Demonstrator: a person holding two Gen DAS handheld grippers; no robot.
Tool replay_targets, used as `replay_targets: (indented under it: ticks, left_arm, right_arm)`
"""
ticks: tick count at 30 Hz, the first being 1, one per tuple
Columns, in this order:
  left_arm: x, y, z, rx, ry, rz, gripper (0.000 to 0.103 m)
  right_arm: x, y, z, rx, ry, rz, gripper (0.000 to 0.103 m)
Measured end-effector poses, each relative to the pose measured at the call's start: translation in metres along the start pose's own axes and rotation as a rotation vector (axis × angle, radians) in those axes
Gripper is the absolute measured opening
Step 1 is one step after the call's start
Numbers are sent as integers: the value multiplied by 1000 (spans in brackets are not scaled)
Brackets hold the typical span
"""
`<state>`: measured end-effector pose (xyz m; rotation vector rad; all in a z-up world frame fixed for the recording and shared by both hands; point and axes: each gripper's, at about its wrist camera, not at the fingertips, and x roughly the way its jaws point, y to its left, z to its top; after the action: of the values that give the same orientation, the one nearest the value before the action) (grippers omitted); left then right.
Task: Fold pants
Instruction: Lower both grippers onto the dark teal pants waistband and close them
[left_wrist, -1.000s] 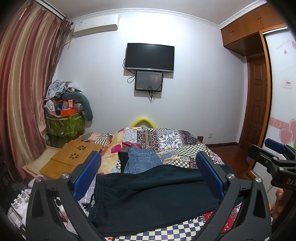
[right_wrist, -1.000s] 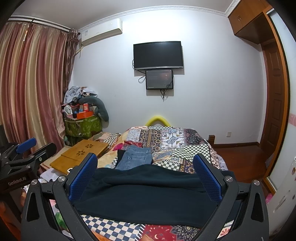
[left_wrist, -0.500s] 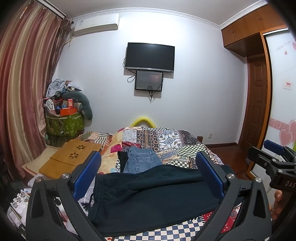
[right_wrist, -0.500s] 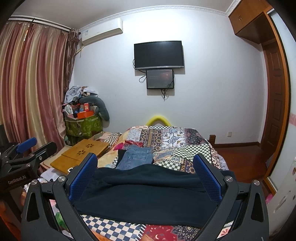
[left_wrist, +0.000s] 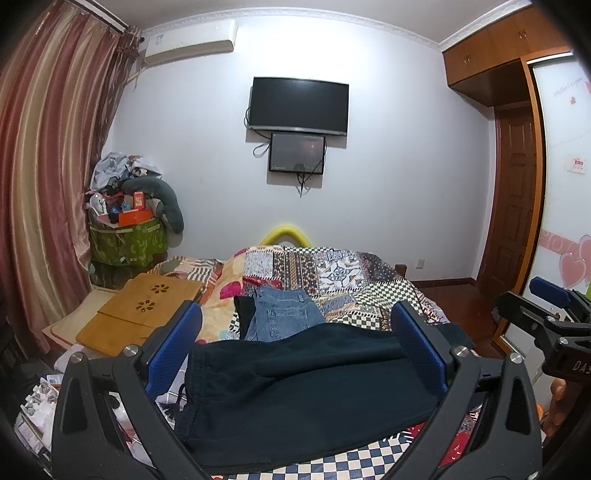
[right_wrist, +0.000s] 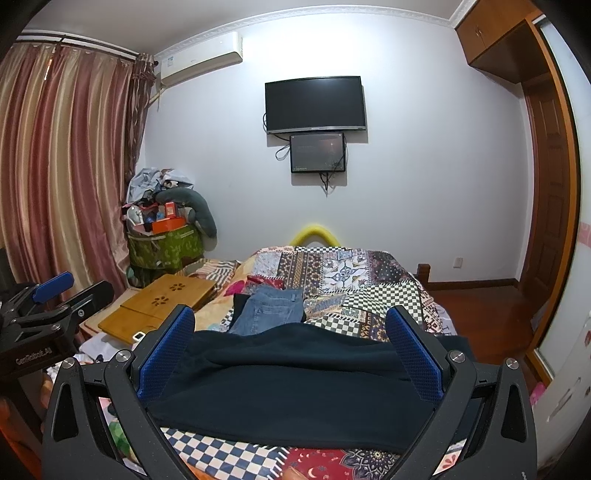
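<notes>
A pair of dark navy soft-fabric pants (left_wrist: 303, 384) lies spread crosswise on the near end of a bed covered with a multicoloured patchwork quilt (left_wrist: 332, 273). Just beyond the dark pants on the quilt lies a folded pair of light blue denim jeans (left_wrist: 284, 314), with a black garment edge showing at its left side.

The left hand-held gripper (left_wrist: 295, 354) hovers above the dark pants with its blue-padded fingers (left_wrist: 173, 347) spread wide apart, holding nothing. The right hand-held gripper (right_wrist: 290, 354) hangs over the same pants, its blue pads (right_wrist: 413, 350) likewise wide apart and empty.

Left of the bed lies a light wooden folding board with flower-shaped cut-outs (right_wrist: 162, 302). On the wall beyond the bed hangs a black flat television (right_wrist: 316, 105).
</notes>
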<state>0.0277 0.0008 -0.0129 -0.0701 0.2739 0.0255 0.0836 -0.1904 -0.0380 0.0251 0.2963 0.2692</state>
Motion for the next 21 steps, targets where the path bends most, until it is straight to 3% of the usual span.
replay_targets:
  ticks: [12,21]
  left_arm:
    - [94,24,-3,1,133,33,103]
    - [210,53,-14,52,263,96,103]
  right_arm:
    - [69,-24,-8,3,110,-41,103]
    - [145,-52,-20,-31,218,-62,103]
